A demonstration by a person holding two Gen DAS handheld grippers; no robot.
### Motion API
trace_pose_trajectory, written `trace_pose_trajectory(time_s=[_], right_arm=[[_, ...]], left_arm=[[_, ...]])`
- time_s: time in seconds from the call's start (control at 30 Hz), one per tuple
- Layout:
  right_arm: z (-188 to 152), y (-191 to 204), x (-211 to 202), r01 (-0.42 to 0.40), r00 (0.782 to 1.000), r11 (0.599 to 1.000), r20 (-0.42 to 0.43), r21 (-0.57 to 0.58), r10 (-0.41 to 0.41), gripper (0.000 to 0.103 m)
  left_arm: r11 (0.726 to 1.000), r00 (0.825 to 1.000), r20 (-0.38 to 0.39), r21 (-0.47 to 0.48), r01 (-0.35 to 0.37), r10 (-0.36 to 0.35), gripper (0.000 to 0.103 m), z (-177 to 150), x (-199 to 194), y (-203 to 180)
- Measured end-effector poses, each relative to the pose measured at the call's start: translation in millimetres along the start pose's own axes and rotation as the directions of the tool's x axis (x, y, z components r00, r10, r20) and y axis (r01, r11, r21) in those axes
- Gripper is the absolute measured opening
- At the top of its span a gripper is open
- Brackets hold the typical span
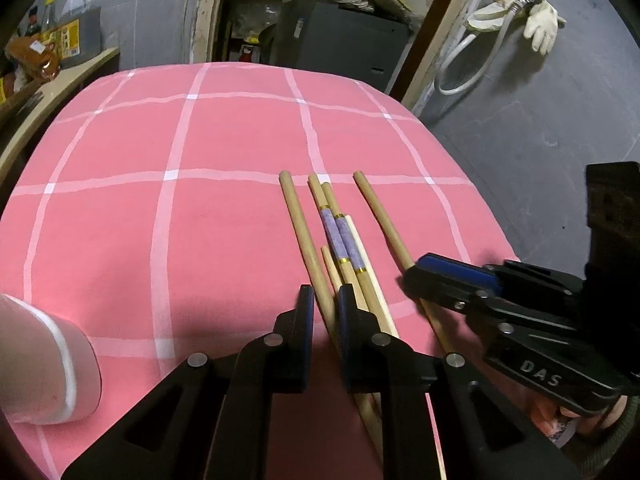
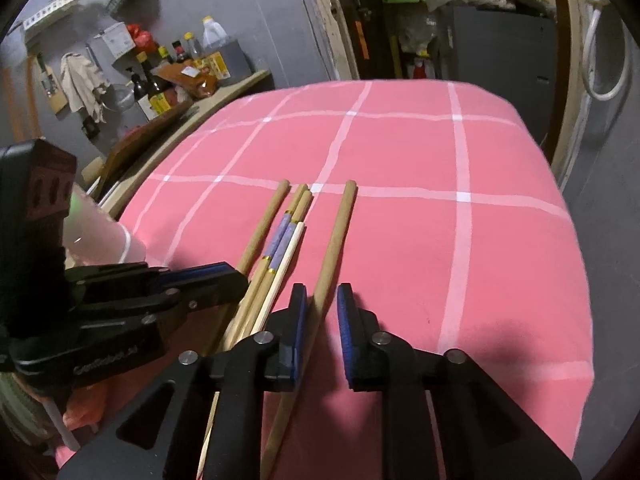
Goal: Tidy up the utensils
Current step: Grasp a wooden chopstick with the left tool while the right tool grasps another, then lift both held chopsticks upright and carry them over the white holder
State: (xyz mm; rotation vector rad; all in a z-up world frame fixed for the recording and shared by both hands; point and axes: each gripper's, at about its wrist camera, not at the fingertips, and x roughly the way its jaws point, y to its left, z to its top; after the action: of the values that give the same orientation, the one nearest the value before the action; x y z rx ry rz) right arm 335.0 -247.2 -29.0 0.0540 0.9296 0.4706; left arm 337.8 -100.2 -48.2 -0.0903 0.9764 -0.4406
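While each chopstick (image 1: 304, 236) lies lengthwise between parted fingers, the left gripper (image 1: 322, 312) and right gripper (image 2: 322, 312) straddle separate sticks mid-table (image 1: 120, 200).

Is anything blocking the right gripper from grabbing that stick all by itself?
Nothing visible. The lone chopstick already lies between the right gripper's open fingers, apart from the other chopsticks on the pink cloth.

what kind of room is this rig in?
Probably a home kitchen or utility corner: sauce bottles on a side counter, a pink checked tablecloth with chopsticks, and rubber gloves hung over a hose.
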Motion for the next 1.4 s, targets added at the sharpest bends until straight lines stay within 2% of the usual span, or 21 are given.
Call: trace_pose_trajectory(time_s=[0.23,0.27,0.3,0.47,0.6,0.73,0.83,0.9,1.03,1.1,1.17,1.4], right_arm=[[18,-2,16,0.01,0.999,0.999,-0.053,0.034,-0.008,0.017],[18,-2,16,0.012,0.998,0.999,-0.057,0.042,-0.01,0.016],[19,-2,17,0.019,0.998,0.998,-0.061,0.053,-0.016,0.01],[11,-13,9,-0.034,0.998,0.988,-0.041,0.149,0.04,0.006],[-3,-16,-7,-0.07,0.998,0.979,0.015,0.192,0.068,0.006],[-17,-11,-36,-0.093,0.99,0.978,0.12,0.189,0.071,0.006],[-27,-5,-57,-0.099,0.977,0.981,0.202,0.169,0.064,0.006],[-35,1,-72,-0.103,0.96,0.983,0.272,0.152,0.059,0.006],[-48,18,-97,-0.106,0.915,0.99,0.399,0.092,0.061,0.006],[-53,30,-111,-0.116,0.876,0.992,0.476,0.047,0.08,0.006],[-55,40,-119,-0.122,0.847,0.992,0.523,0.016,0.095,0.006],[-56,72,-139,-0.143,0.739,0.987,0.655,-0.073,0.156,0.006]], left_arm=[[1.0,1.0,-0.013,-0.023,0.002,-0.002,0.009,6,2,2],[1.0,1.0,-0.015,-0.026,0.0,-0.001,0.009,7,2,1],[0.999,1.0,-0.018,-0.033,-0.002,0.001,0.009,7,1,2],[0.998,1.0,-0.028,-0.058,-0.011,0.01,0.006,4,-5,2],[0.999,1.0,-0.026,-0.051,-0.015,0.014,0.005,-4,-14,-1],[0.999,1.0,-0.006,-0.05,-0.01,0.009,0.004,-14,-25,-4],[0.999,0.999,0.047,-0.034,0.002,-0.001,0.004,-22,-40,-10],[1.0,0.994,0.108,-0.011,0.011,-0.009,0.004,-30,-55,-15],[0.999,0.96,0.279,0.035,-0.003,-0.007,0.004,-45,-88,-30],[0.999,0.94,0.34,0.036,-0.001,-0.011,0.004,-49,-102,-34],[0.999,0.917,0.4,0.032,-0.006,-0.007,0.004,-54,-115,-36],[1.0,0.814,0.581,0.01,-0.016,0.007,0.004,-65,-164,-36]])
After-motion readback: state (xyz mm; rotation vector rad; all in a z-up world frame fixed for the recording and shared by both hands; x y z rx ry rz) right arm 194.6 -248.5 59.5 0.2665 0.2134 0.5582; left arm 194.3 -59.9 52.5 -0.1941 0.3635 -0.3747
